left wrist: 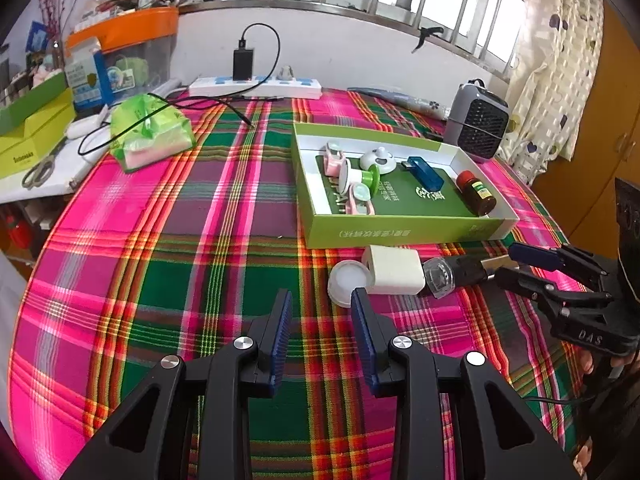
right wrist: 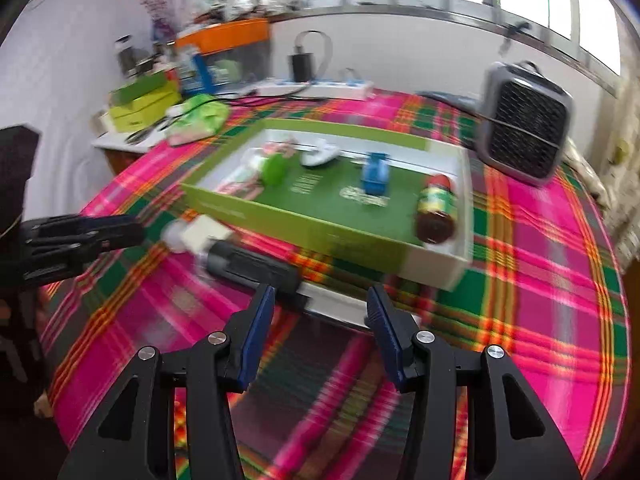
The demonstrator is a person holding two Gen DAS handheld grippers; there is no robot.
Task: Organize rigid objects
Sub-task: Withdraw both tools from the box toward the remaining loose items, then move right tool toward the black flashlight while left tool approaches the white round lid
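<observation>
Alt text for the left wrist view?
Open left gripper hovers over a plaid tablecloth near a white round lid, white cube charger and black-handled tool; behind, a green cardboard tray holds small items.

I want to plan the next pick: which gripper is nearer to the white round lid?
Left. Left gripper hovers right beside white round lid; right gripper is beyond the black tool.

A desk under a pink-and-green plaid cloth [left wrist: 200, 240] carries a shallow green box [left wrist: 400, 232], with a round white lid [left wrist: 348, 280], a white adapter [left wrist: 396, 270] and a black clear-capped device [left wrist: 452, 274] just beside it. A power strip [left wrist: 256, 86], a grey heater [left wrist: 478, 120] and a green bag [left wrist: 148, 132] sit farther back.
</observation>
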